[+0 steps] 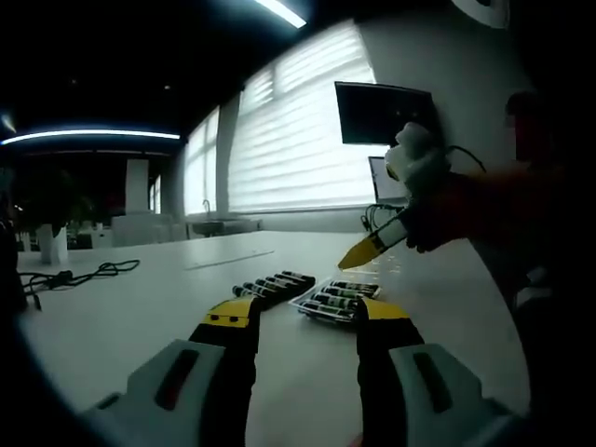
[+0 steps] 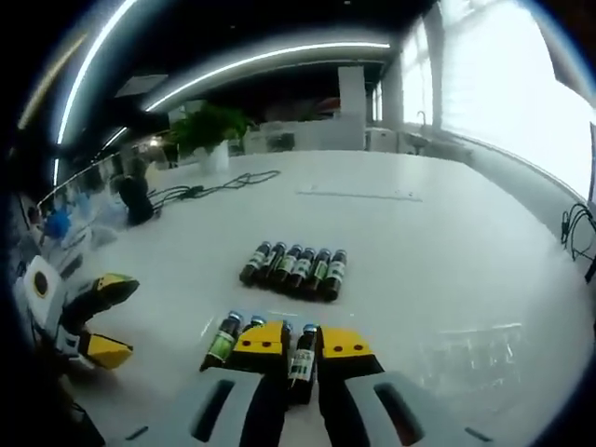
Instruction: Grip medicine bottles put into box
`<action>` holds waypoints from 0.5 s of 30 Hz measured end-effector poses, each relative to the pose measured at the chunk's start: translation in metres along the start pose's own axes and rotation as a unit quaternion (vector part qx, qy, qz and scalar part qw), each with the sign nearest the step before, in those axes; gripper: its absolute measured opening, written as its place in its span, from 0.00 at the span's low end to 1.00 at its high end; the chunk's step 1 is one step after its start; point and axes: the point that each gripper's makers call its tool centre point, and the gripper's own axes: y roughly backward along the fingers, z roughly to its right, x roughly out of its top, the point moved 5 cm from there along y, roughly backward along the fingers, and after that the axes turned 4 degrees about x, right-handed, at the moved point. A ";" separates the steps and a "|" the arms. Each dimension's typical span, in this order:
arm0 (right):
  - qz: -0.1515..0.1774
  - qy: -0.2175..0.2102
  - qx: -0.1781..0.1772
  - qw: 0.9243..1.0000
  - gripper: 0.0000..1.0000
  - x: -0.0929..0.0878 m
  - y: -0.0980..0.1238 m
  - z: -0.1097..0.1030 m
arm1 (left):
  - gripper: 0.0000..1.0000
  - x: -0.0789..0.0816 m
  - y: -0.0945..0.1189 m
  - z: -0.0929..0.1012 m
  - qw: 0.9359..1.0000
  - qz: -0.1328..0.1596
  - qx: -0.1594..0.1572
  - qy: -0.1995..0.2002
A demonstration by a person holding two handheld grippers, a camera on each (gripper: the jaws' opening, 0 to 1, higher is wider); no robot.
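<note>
Several dark medicine bottles [image 1: 275, 284] [image 2: 296, 268] with green labels lie side by side in a row on the white table [image 1: 140, 317] [image 2: 419, 242]. Just beside them is a clear box [image 1: 307, 303] [image 2: 209, 328] with more bottles [image 1: 337, 300] [image 2: 223, 337] lying in it. My right gripper [image 2: 303, 343] hangs over the box, its jaws close around one bottle [image 2: 303, 361]. It also enters the left gripper view [image 1: 358, 253] from the right, held by a gloved hand [image 1: 414, 158]. My left gripper [image 1: 307, 315] [image 2: 112, 318] stands open, short of the box, with nothing between its jaws.
A black cable [image 1: 84, 275] [image 2: 223, 182] lies across the far side of the table. A potted plant [image 2: 209, 126] stands beyond it. A dark monitor [image 1: 382, 112] hangs on the wall by the bright window blinds [image 1: 298, 130]. More cables [image 2: 577, 233] trail at the table's right edge.
</note>
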 end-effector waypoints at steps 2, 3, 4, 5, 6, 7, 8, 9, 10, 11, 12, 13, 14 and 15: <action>0.006 0.002 -0.005 1.000 0.09 0.007 -0.002 0.007 | 0.34 0.000 0.000 0.000 1.000 0.000 0.000 0.001; 0.006 0.004 -0.006 1.000 0.09 0.010 -0.004 0.010 | 0.34 0.000 0.000 0.000 1.000 0.000 0.000 0.001; 0.002 0.007 -0.004 1.000 0.09 0.010 -0.006 0.009 | 0.34 0.000 0.000 0.000 1.000 0.000 0.000 0.001; 0.001 0.009 -0.005 1.000 0.09 0.011 -0.007 0.009 | 0.34 0.000 0.000 0.000 1.000 0.000 0.000 0.000; 0.000 0.015 -0.004 1.000 0.09 0.012 -0.008 0.010 | 0.34 0.000 0.000 0.000 1.000 0.000 -0.001 0.000; -0.002 0.018 -0.003 1.000 0.09 0.014 -0.010 0.010 | 0.34 0.000 0.000 0.000 1.000 0.000 -0.001 0.000; -0.002 0.019 -0.003 1.000 0.09 0.015 -0.011 0.010 | 0.34 0.000 0.000 0.000 1.000 0.000 -0.001 0.000; -0.001 0.019 -0.003 1.000 0.09 0.017 -0.013 0.010 | 0.34 0.000 0.000 0.000 1.000 0.001 0.000 0.000; -0.001 0.020 -0.002 1.000 0.09 0.018 -0.014 0.010 | 0.34 0.000 0.000 0.000 1.000 0.001 0.001 0.001; -0.001 0.020 -0.002 1.000 0.09 0.019 -0.015 0.010 | 0.34 0.000 0.000 -0.001 1.000 0.002 0.001 0.001; 0.000 0.020 -0.002 1.000 0.09 0.021 -0.017 0.011 | 0.34 0.000 0.000 -0.001 1.000 0.002 0.002 0.002; 0.002 0.020 -0.002 1.000 0.09 0.022 -0.019 0.013 | 0.34 0.000 0.000 -0.001 1.000 0.002 0.002 0.002; 0.002 0.020 -0.002 1.000 0.09 0.024 -0.020 0.015 | 0.34 0.000 0.000 -0.001 1.000 0.002 0.001 0.002; 0.003 0.019 -0.004 1.000 0.09 0.026 -0.022 0.017 | 0.34 0.000 0.000 -0.001 1.000 0.002 0.001 0.002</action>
